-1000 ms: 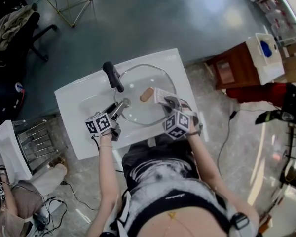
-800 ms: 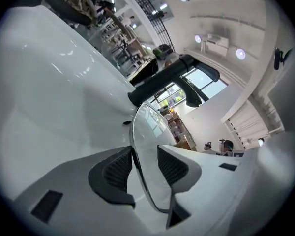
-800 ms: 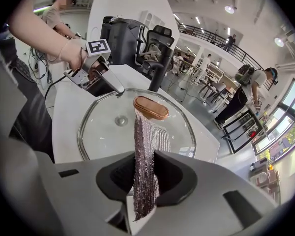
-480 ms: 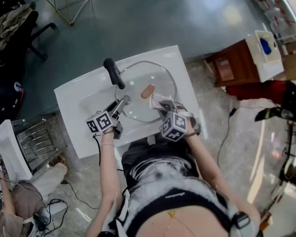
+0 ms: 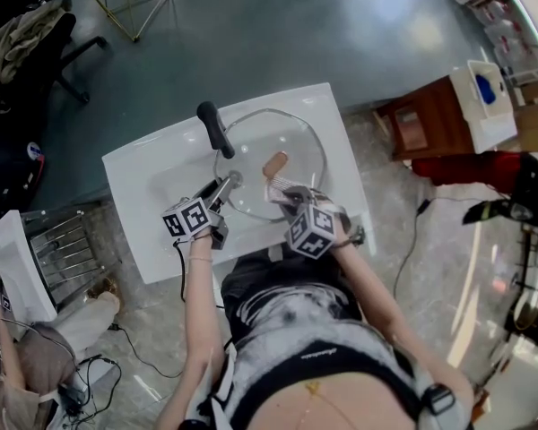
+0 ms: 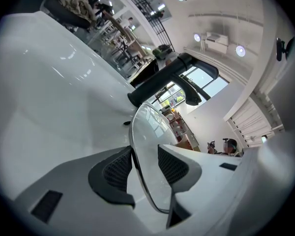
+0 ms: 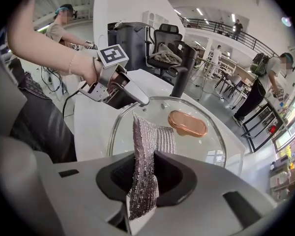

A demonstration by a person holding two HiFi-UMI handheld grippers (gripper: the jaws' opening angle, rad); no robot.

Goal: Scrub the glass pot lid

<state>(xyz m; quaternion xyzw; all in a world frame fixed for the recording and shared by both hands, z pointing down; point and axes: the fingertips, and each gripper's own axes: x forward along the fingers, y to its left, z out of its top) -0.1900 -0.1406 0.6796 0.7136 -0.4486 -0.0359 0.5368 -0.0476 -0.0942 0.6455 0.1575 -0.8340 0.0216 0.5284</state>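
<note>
The glass pot lid (image 5: 291,141) with its copper knob (image 5: 274,163) lies in the white sink (image 5: 152,186). My left gripper (image 5: 224,186) grips the lid's near-left rim. In the left gripper view the metal rim and glass (image 6: 147,146) run between the two dark pads of the left gripper (image 6: 140,163), whose jaws have just been closing onto the rim. My right gripper (image 5: 282,195) is shut on a silver scrub cloth (image 7: 145,151). The cloth's free end lies on the glass (image 7: 196,146), a little short of the knob (image 7: 188,123).
A black faucet (image 5: 213,128) stands at the sink's back left, just beyond the lid. A wooden cabinet (image 5: 430,119) with a white box (image 5: 484,92) is to the right. A metal rack (image 5: 67,258) sits left. Another person (image 5: 36,356) crouches at lower left.
The right gripper has slid the cloth leftward and toward the near rim across the lid. The left gripper has stayed at the rim.
</note>
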